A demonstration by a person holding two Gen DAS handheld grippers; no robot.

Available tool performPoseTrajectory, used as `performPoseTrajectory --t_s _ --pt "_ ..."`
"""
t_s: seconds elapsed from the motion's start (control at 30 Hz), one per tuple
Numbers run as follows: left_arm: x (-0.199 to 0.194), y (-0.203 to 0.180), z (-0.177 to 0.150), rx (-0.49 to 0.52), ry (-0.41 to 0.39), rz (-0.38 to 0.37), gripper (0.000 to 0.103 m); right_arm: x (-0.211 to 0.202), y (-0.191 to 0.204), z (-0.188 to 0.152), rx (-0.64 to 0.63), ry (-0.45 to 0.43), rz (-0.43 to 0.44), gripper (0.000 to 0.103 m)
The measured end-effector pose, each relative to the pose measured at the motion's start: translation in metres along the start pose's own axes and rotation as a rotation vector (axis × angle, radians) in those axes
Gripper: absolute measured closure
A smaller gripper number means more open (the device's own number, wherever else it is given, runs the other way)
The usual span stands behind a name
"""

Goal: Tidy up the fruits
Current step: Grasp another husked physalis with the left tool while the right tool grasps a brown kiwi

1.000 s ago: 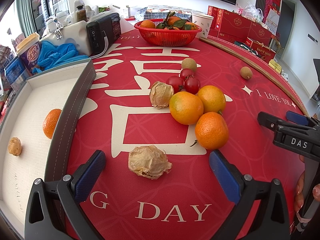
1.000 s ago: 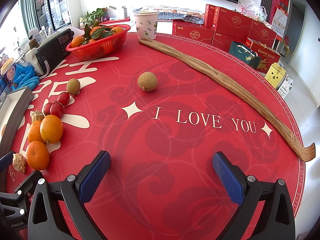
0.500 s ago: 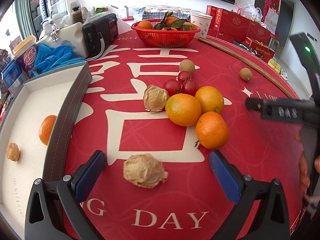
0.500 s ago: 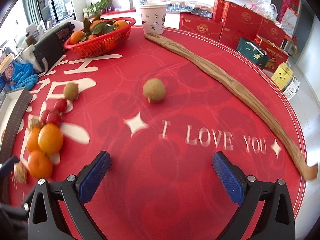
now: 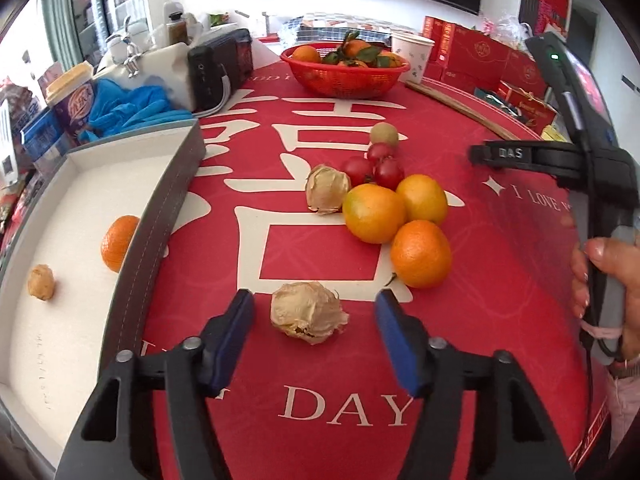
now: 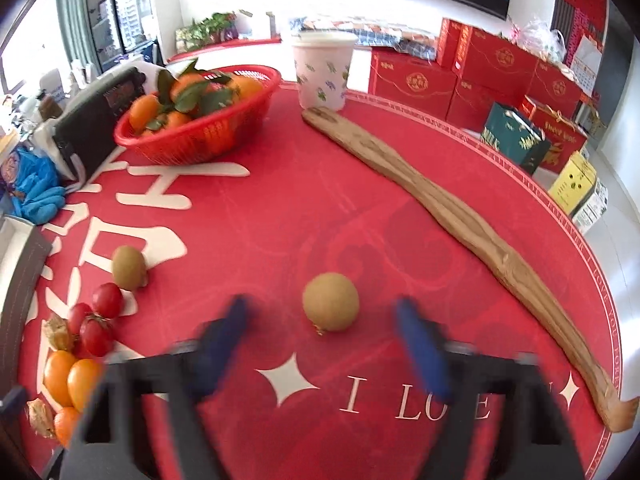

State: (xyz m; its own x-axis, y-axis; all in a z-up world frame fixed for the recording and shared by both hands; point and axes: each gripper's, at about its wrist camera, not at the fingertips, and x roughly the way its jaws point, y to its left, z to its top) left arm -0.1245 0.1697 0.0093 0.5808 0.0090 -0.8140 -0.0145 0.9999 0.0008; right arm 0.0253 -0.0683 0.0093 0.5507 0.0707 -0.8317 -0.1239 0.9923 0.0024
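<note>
My left gripper (image 5: 314, 330) is open, its blue pads either side of a papery husked fruit (image 5: 307, 313) on the red tablecloth. Beyond lie three oranges (image 5: 374, 213), another husked fruit (image 5: 327, 188), three cherry tomatoes (image 5: 374, 167) and a kiwi (image 5: 384, 134). A white tray (image 5: 60, 344) on the left holds an orange (image 5: 118, 242) and a small brown fruit (image 5: 41, 282). My right gripper (image 6: 326, 344) is open, blurred, flanking a round brown fruit (image 6: 331, 307). The right gripper's body shows in the left wrist view (image 5: 580, 160).
A red basket (image 6: 192, 136) of leafy oranges, a paper cup (image 6: 323, 70) and a long wooden piece (image 6: 460, 216) are on the far side. A black radio (image 5: 220, 66), blue gloves (image 5: 128, 110) and red gift boxes (image 6: 480, 76) surround the table.
Both grippers have moved forward. The left now brackets the near husked fruit and its jaws have narrowed. The right has closed in on the round brown fruit.
</note>
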Motion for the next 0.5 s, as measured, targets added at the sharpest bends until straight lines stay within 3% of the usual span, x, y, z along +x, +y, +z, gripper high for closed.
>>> performPoseTrajectory --t_s 0.03,0.1,0.27,0.4,0.5 --pt "-0.002 -0.001 0.0 0.002 -0.007 -0.007 0.074 -0.001 0.001 0.0 -0.002 -0.007 0.002 0.075" --pt "-0.003 0.0 0.001 -0.012 -0.005 -0.017 0.075 -0.003 -0.003 -0.002 0.019 -0.019 0.026 0.075" --pt "-0.005 0.011 0.012 -0.061 -0.011 -0.064 0.076 -0.013 -0.018 -0.012 0.085 -0.013 0.189 0.075" --pt "-0.018 0.02 0.024 -0.072 -0.134 -0.038 0.076 -0.025 -0.021 -0.02 0.105 -0.046 0.218 0.075" --pt "-0.02 0.029 0.023 -0.087 -0.152 -0.013 0.076 -0.033 -0.019 -0.023 0.114 -0.073 0.231 0.075"
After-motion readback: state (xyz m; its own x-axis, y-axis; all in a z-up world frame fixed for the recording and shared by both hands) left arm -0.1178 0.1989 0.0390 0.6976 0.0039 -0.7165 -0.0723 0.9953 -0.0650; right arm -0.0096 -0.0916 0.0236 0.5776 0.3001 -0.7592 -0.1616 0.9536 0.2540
